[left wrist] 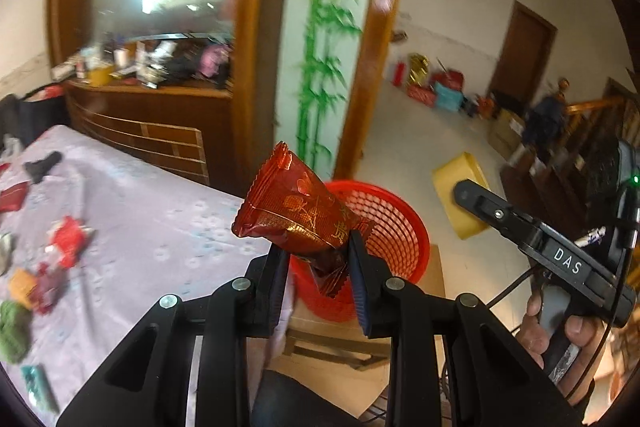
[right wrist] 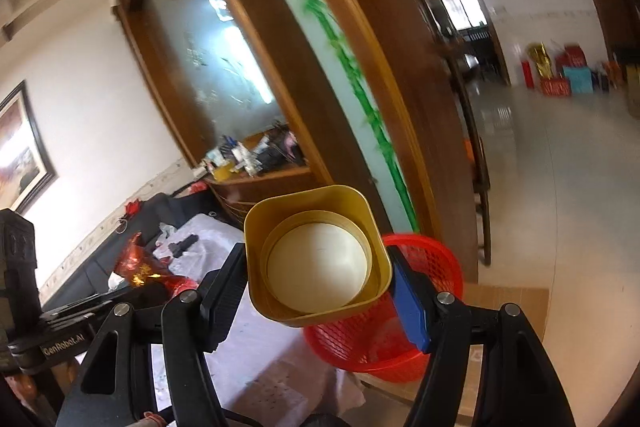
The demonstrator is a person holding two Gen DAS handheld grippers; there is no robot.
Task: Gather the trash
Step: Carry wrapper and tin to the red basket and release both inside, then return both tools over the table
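From the left wrist camera, the left gripper (left wrist: 318,255) pinches a red snack wrapper (left wrist: 294,215) near its narrow bottom end. The wrapper's long side runs from the fingers up and to the left, and its wide, crimped end points up and away. The red mesh basket (left wrist: 384,227) sits just past the fingers and a bit to the right, lower down, on a cardboard box (left wrist: 434,275) beside the table (left wrist: 160,211). So the wrapper is nearly over the rim, though the blur makes that hard to be sure of. More scraps lie on the table to the left. From the right wrist camera, the right gripper (right wrist: 316,279) squeezes a square gold tin (right wrist: 316,251) by two of its sides. The tin's open mouth faces the camera, and its closed bottom points away. The same basket (right wrist: 424,307) is just beyond and to the right of these fingers, lower down. Both hands look about equally near to it.
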